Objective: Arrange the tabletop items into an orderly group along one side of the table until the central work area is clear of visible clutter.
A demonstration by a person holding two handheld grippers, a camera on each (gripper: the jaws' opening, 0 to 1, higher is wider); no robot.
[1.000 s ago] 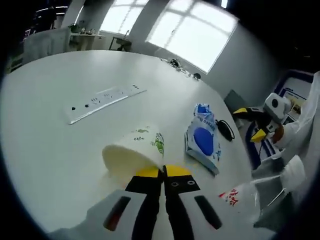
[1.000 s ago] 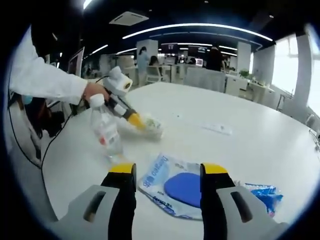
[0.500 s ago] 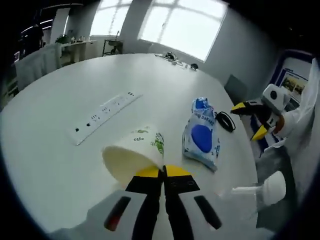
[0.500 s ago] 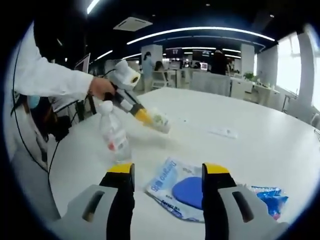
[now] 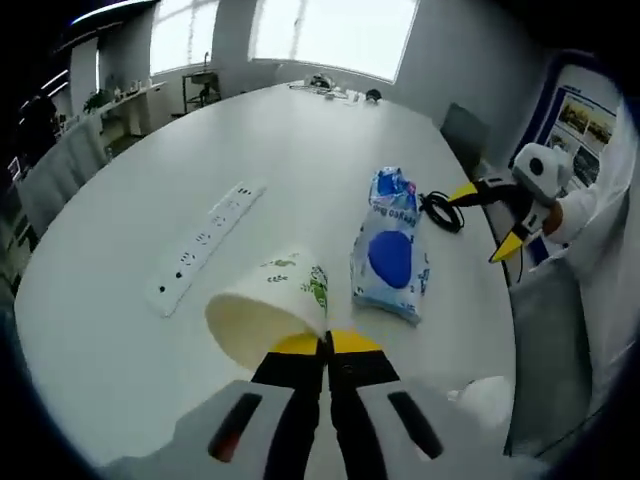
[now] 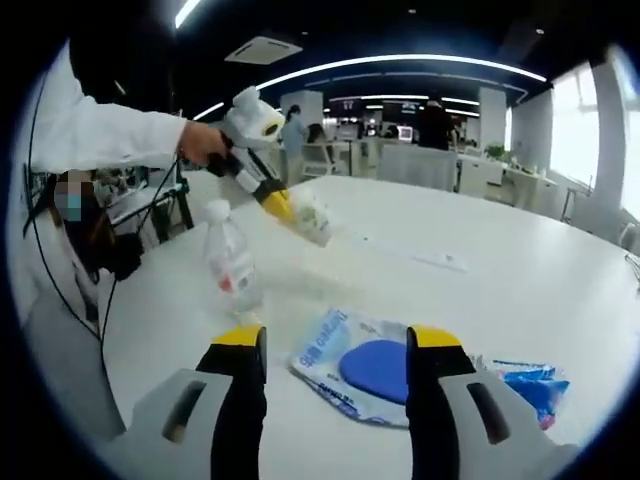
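Left gripper (image 5: 328, 345), clamped on the cup's (image 5: 268, 308) rim, has lifted it off the table (image 5: 120, 330) since a second ago, bottle (image 6: 231, 266) left standing at 9 o'clock of the bag (image 6: 375, 375); right gripper (image 6: 336, 345) hangs open, so placement remains.

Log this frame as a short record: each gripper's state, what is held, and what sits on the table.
left gripper: shut on paper cup, lifted off the table
right gripper: open, holding nothing, above blue-and-white bag
on table: blue-and-white bag, water bottle upright, power strip, black cable
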